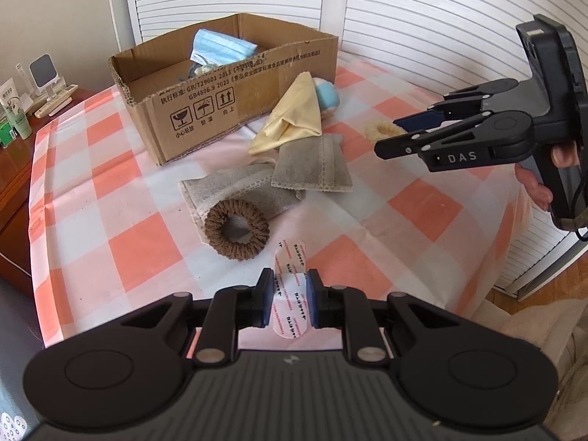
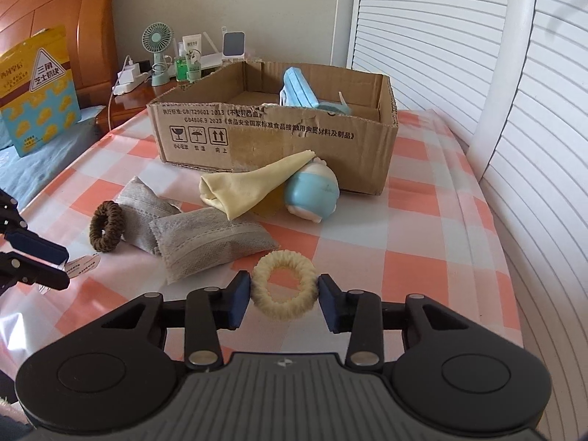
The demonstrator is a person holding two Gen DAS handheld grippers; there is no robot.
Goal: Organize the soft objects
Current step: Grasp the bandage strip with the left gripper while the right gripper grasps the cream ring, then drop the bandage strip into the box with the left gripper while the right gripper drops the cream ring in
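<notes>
A cardboard box (image 1: pixel 228 99) holding blue face masks (image 1: pixel 220 49) stands at the back of the checked table; it also shows in the right wrist view (image 2: pixel 279 143). My left gripper (image 1: pixel 290 303) is open around a clear plaster strip (image 1: pixel 290 275) lying on the cloth. My right gripper (image 2: pixel 283 297) is open around a cream hair scrunchie (image 2: pixel 283 290), pads close to its sides. A brown scrunchie (image 1: pixel 237 229), two grey pouches (image 1: pixel 312 165), a yellow cloth (image 1: pixel 294 117) and a blue-white plush toy (image 2: pixel 312 191) lie in front of the box.
A wooden nightstand (image 1: pixel 14 169) with bottles, a fan (image 2: pixel 158 51) and chargers stands at the left. A yellow snack bag (image 2: pixel 36 88) leans by the headboard. White louvred doors (image 1: pixel 422 18) run behind and to the right of the table.
</notes>
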